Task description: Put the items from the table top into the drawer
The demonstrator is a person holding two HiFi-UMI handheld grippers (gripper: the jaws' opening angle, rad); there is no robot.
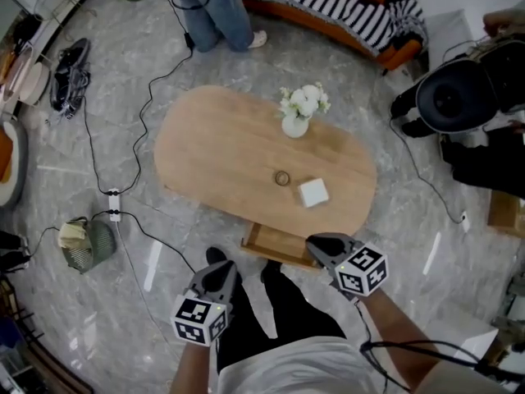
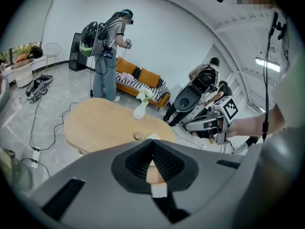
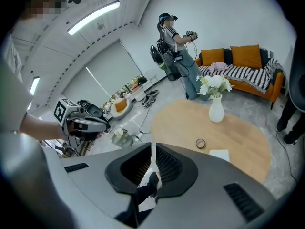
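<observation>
1. Three things sit on the table [image 1: 205, 150]: a white box [image 1: 313, 192], a ring [image 1: 282, 178] and a vase [image 1: 295, 125] of white flowers. Seen from the head, the box lies at about 4 o'clock from the table's middle. The ring is just beside the box at its 10 o'clock, not touching it, and the vase stands at 1 o'clock.
2. The box looks light and stiff, so a pinch across two opposite sides should hold it. The ring is low and small and may slide, so I would nip its rim. The vase is probably fragile and top-heavy and is best gripped around its body.
3. The box lies flat, square, with no long axis, and its corners are turned slightly off the table's line. The ring lies flat with its hole facing up. The vase stands upright.
4. The table's long axis runs from 10 to 4 o'clock.
5. The drawer [image 1: 275, 246] is pulled out at the table's 6 o'clock edge, below the box.
6. The left gripper [image 1: 221, 268] hangs well short of the table, with its jaws together and nothing in them. The right gripper [image 1: 325, 243] hangs over the drawer's corner, also closed and empty.
7. Beyond the table, at 12 o'clock, is a striped sofa [image 1: 344, 6].
</observation>
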